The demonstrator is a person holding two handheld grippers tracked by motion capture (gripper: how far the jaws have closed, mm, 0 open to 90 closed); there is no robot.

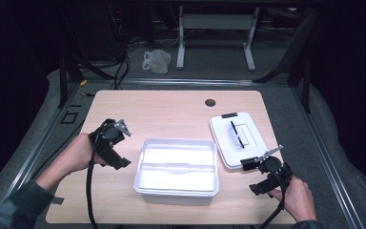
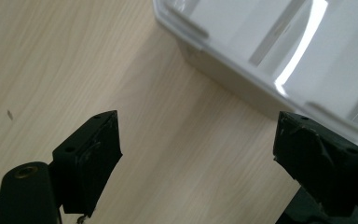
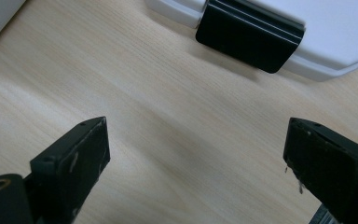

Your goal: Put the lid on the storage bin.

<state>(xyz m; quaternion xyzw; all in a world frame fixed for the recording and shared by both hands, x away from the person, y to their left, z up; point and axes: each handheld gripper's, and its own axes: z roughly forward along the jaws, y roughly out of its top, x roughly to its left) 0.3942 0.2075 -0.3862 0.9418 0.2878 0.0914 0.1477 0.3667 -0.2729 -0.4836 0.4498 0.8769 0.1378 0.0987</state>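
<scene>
Landmark: open white plastic two-compartment bin [image 1: 177, 166], no legible writing.
Left gripper [image 1: 116, 145]: left of bin, jaws spread, empty.
Right gripper [image 1: 261, 174]: right of bin, jaws spread, empty.
White plastic lid with black latch [image 1: 237, 139]: right of bin.

Bin [image 2: 279, 51] cut off top/right edge; lid [image 3: 326, 32] cropped at top.

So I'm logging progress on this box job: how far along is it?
Done: the lid is off and lies flat beside the open white box. In hand: nothing; the left tool and right tool are both open and empty. Left: whatever follows with the box or lid hasn't begun.
</scene>
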